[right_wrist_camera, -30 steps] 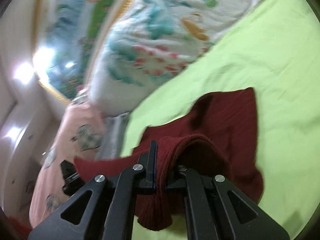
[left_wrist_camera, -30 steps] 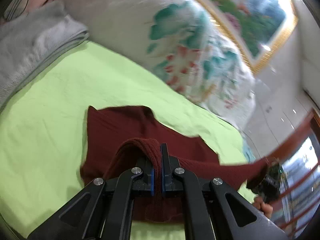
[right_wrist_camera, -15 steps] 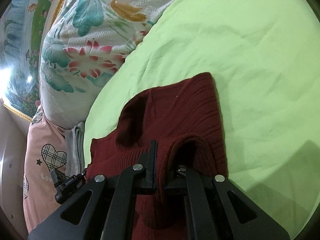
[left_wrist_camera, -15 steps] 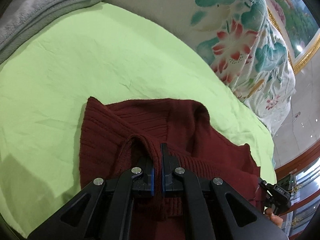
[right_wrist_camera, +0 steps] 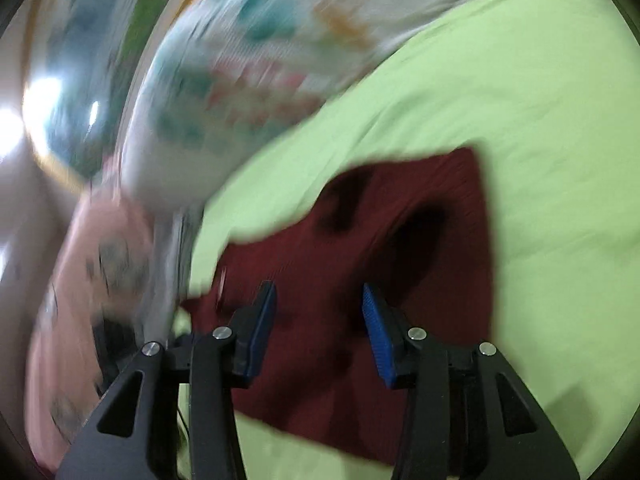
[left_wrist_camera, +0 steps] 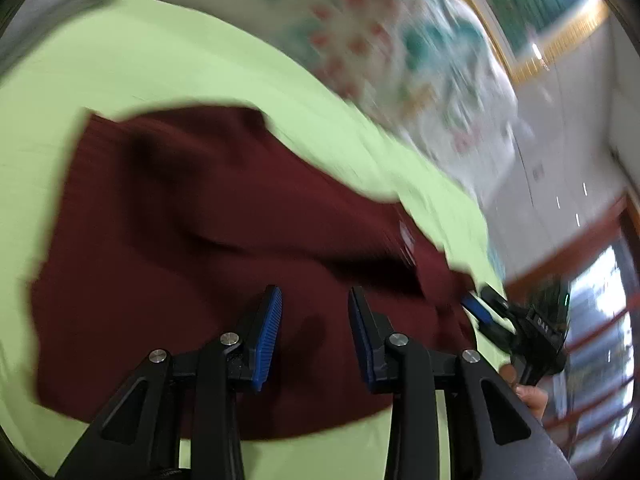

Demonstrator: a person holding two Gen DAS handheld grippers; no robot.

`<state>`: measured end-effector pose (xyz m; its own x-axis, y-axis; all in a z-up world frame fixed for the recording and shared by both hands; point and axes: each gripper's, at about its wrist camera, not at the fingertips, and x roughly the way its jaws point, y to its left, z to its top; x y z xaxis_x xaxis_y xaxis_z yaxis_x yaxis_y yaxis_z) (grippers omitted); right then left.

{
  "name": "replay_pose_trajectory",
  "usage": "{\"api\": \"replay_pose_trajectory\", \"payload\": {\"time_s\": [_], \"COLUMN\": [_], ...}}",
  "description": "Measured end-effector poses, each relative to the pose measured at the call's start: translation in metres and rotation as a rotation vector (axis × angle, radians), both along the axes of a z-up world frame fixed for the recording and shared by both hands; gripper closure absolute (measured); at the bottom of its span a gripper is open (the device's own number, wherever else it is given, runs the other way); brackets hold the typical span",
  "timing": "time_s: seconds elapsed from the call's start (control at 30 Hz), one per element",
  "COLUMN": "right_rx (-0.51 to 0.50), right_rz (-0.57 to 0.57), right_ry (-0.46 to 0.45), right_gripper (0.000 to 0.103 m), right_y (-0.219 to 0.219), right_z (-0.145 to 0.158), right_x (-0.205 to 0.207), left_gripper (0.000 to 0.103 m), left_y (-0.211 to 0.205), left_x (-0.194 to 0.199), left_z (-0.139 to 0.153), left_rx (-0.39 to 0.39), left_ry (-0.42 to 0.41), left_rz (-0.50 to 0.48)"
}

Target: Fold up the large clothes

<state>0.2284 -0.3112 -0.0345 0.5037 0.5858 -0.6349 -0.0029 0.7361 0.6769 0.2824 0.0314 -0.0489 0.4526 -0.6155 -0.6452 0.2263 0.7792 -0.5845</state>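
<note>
Change: both grippers have just been opening, and the fold of maroon knit that they pinched a second ago is no longer between the blue pads; the garment now lies lower and flatter on the bed.
Left gripper [left_wrist_camera: 314, 320]: released, jaws apart, nothing between them; it hangs over the near part of the garment.
Right gripper [right_wrist_camera: 318, 316]: released also, jaws apart with only a gap between the pads; in the left wrist view it shows at 4 o'clock [left_wrist_camera: 486, 304], at the garment's edge.
Hand [left_wrist_camera: 528, 394]: a part of it shows under the right gripper's body, at 4 o'clock in the left view.
Maroon ribbed sweater [left_wrist_camera: 192, 248]: it rests on the lime-green bedsheet [left_wrist_camera: 132, 64], spread below both tools with some folds and dark creases; in the right view it fills the centre toward 5 o'clock [right_wrist_camera: 432, 264].
Floral quilt [left_wrist_camera: 404, 52]: bundled behind the sheet toward 1 o'clock, blurred.
Pink pillow [right_wrist_camera: 100, 248]: at 9 o'clock in the right view, blurred, its print cannot be read.
Grey blanket [left_wrist_camera: 48, 4]: at 10 o'clock in the left view, beside the sheet.
</note>
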Motion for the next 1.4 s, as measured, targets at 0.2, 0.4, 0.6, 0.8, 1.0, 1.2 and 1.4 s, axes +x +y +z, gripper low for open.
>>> {"api": "replay_pose_trajectory", "payload": {"time_s": [0.2, 0.4, 0.6, 0.8, 1.0, 1.2, 1.4], "right_rx": [-0.243, -0.253, -0.224, -0.195, -0.153, -0.115, -0.128], "right_rz": [0.134, -0.039, -0.220, -0.270, -0.188, -0.147, -0.184], "right_ry": [0.034, 0.054, 0.080, 0.069, 0.025, 0.046, 0.088], "right_gripper": [0.057, 0.058, 0.058, 0.058, 0.058, 0.058, 0.059], "right_y": [0.043, 0.002, -0.031, -0.036, -0.006, 0.018, 0.008], "right_z": [-0.015, -0.025, -0.027, -0.014, 0.002, -0.002, -0.013], "right_x": [0.018, 0.068, 0.081, 0.050, 0.013, -0.017, -0.038], "left_gripper": [0.070, 0.079, 0.077, 0.071, 0.068, 0.059, 0.057], "left_y": [-0.030, -0.017, 0.018, 0.067, 0.079, 0.083, 0.091], "left_x": [0.034, 0.087, 0.123, 0.089, 0.010, -0.064, -0.101], "left_z": [-0.017, -0.011, -0.006, -0.005, -0.005, -0.005, -0.014], "left_rx": [0.066, 0.118, 0.190, 0.093, 0.023, 0.020, 0.024], "left_ry": [0.041, 0.008, 0.001, 0.016, 0.015, 0.014, 0.045], "left_rz": [-0.032, 0.036, 0.189, 0.280, 0.289, 0.258, 0.245]}}
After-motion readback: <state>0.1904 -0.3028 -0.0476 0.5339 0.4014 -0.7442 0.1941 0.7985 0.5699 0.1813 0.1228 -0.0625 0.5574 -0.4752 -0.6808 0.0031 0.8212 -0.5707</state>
